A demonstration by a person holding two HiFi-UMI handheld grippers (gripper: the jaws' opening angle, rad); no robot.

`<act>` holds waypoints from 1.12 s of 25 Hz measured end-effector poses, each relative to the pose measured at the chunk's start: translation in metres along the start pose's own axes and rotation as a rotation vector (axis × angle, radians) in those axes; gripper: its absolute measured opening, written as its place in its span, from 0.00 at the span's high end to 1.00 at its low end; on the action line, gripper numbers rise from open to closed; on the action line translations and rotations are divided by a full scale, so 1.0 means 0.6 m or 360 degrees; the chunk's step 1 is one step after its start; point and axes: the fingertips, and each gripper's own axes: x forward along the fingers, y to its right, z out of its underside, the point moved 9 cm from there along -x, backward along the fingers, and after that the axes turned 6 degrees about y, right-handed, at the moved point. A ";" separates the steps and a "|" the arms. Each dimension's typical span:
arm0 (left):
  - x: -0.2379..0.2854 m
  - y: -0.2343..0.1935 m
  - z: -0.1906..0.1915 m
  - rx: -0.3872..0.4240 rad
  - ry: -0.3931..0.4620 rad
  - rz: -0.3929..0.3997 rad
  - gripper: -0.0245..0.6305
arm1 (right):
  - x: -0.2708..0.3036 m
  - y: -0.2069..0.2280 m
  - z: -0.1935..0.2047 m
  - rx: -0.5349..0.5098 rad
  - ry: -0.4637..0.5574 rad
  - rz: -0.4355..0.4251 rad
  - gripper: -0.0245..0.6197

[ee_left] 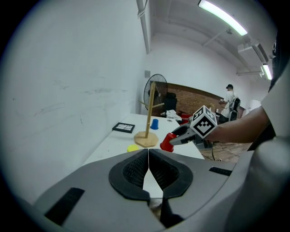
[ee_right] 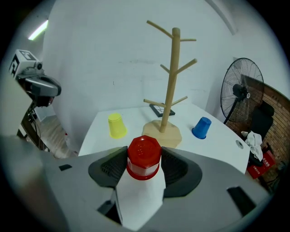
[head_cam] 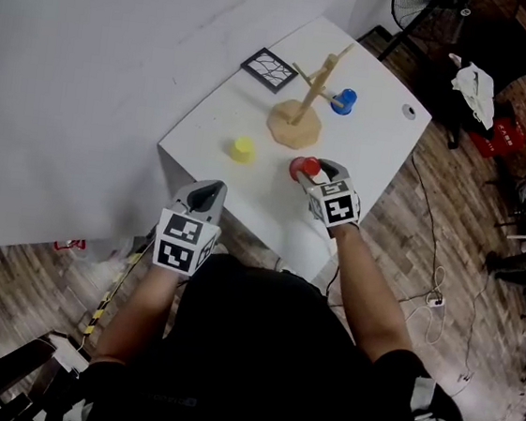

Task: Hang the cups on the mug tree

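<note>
**No cup hung yet; the first one is in the fingers**

The mug tree (head_cam: 305, 106) stands bare on the white tabletop (head_cam: 369, 151), with every branch empty, so none of the task is done as far as the views show.

The right gripper (ee_right: 145, 166) has its fingers spread wide around the red cup (ee_right: 144, 156). The pads lie against the cup's two sides and its octagonal base faces the gripper's camera. This cup is near the front edge of the tabletop, well short of the tree. Whether it is already clear of the surface cannot be told.

The yellow cup (head_cam: 243, 149) stands upside down on the tabletop to the left of the tree's base. The blue cup (head_cam: 344, 101) stands the same way just to the right of the base, under a branch but not on it.

The left gripper (ee_left: 148, 170) is held back off the near corner of the tabletop, its fingers pressed together with nothing between them.

By my reading the work is at its very start. The red cup has to be carried to a branch and slipped over it, and then the yellow and blue cups are both left to do
</note>
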 end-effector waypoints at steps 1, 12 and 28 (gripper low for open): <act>0.003 0.004 -0.003 0.0011 0.0001 0.0012 0.94 | -0.010 -0.001 -0.004 0.0016 0.0034 0.0004 0.60; 0.014 0.032 -0.023 0.0082 0.0032 0.0073 0.94 | -0.103 -0.002 -0.047 0.0066 0.0319 0.0048 0.60; -0.007 0.023 -0.026 0.0055 0.0068 -0.0009 0.94 | -0.183 0.126 -0.167 0.0393 0.0811 0.0247 0.60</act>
